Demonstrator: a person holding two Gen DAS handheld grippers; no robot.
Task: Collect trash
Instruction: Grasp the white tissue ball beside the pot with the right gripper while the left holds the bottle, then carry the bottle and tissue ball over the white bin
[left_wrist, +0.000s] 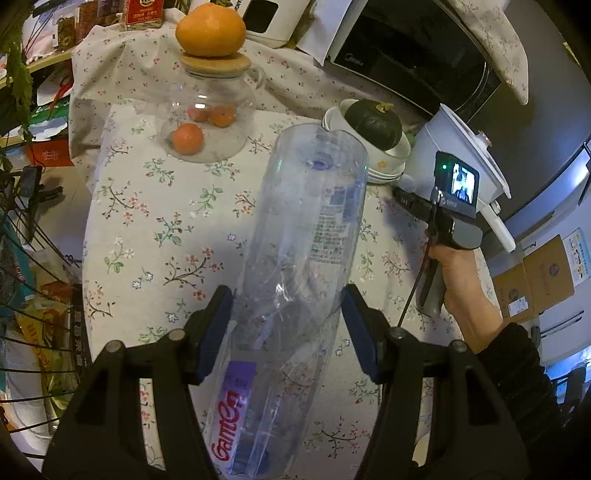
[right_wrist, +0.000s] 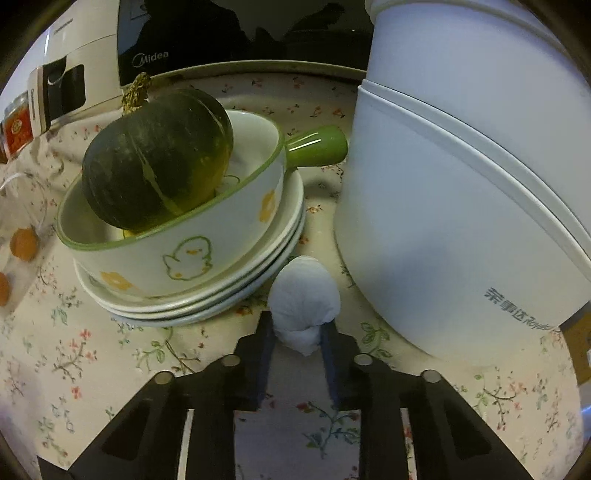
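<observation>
- The left gripper (left_wrist: 287, 325) is clamped on an empty clear plastic bottle with a purple-and-red label (left_wrist: 295, 266). Its blue pads press the bottle's two sides, which look slightly dented between them.
- The bottle's long axis runs forward, away from the camera. Its base points toward the far edge of the table with the floral cloth (left_wrist: 155, 229), and its labelled part sits down between the fingers. It appears lifted off the cloth, though I cannot be sure.
- The right gripper (right_wrist: 297, 345) is closed narrowly on a small crumpled white tissue wad (right_wrist: 303, 295). It pinches the wad's lower end, and the bulk of the wad bulges out ahead of the fingertips.
- The wad sits near the table's right edge, in the gap between a stack of white plates carrying a duck-printed bowl with a dark green squash (right_wrist: 177, 229) and a tall white electric cooker (right_wrist: 461, 184). It is just beside both, and whether it touches either is unclear.
- Both pieces of trash seem already secured. The right hand's coming move probably depends on drawing straight back toward the camera, along the gap, so the wad brushes neither the plates nor the cooker.
- No bin is visible in either view.
</observation>
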